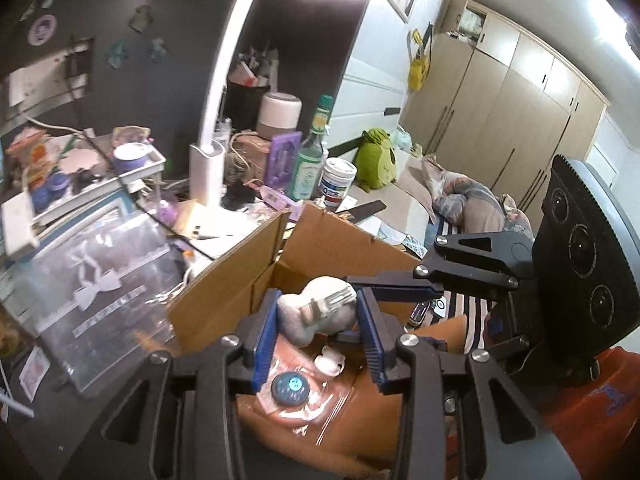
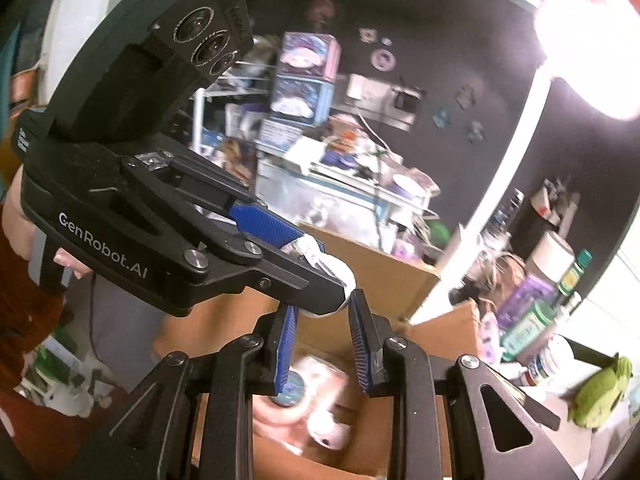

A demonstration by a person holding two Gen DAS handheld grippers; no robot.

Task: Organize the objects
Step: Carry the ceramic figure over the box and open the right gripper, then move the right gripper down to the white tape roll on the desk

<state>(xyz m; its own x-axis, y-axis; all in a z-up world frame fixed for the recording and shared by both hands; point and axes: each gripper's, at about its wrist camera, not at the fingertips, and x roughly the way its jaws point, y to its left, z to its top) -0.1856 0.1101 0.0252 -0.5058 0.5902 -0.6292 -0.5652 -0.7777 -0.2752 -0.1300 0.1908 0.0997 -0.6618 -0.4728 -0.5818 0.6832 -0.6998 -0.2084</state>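
The left gripper is clamping a grey plush item between its blue pads, with a pale ribbed clip lying across the item's upper face. The item is hanging in the air above the open cardboard box, clear of its contents. The right gripper is sitting closed down to a narrow gap with its tips at the item's outer end; whether they are actually pinching it cannot be confirmed from either view. Inside the box a blue-faced disc and a small white case are resting on a clear plastic bag. In my judgement the step in hand is the placing of the item into the box. To do it well, the holder should be keeping the left grip firm until the item is low inside the walls, steering towards the bare cardboard at the back instead of onto the white case, and clearing the raised flap on the way down. The two sets of fingers are crowding each other, so one should be giving way before release.
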